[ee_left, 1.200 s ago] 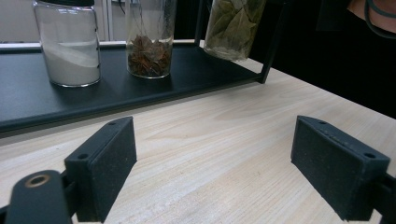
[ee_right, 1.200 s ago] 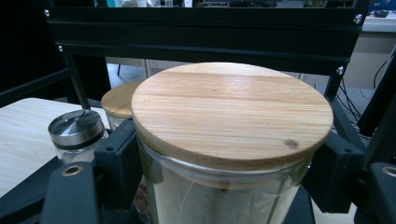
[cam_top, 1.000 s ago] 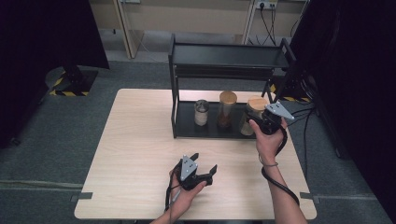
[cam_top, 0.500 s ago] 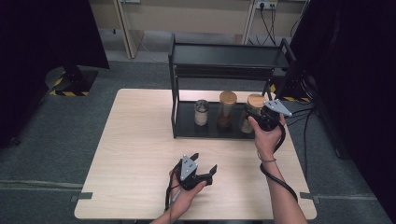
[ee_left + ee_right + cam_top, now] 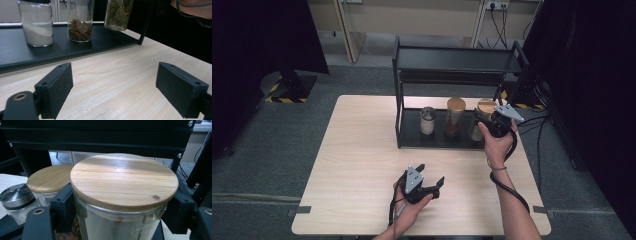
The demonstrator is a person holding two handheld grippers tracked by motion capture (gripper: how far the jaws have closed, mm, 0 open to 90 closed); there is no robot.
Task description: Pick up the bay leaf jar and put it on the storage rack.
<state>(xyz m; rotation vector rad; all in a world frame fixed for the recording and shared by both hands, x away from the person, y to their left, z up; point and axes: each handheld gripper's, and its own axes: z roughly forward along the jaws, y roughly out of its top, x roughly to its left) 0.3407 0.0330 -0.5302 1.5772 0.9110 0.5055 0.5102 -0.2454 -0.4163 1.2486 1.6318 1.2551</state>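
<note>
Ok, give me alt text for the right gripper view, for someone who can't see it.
The right gripper is shut on a glass jar with a round wooden lid, seen close up. Behind it on the left stand a second wooden-lidded jar and a metal-lidded jar, under a black rack shelf.

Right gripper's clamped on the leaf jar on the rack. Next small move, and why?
Probably lift slightly, then draw it out toward the table edge. The right gripper is shut on the wooden-lidded glass jar of leaves, which stands under the black metal rack's upper shelf, close beside the taller wooden-lidded jar.
</note>
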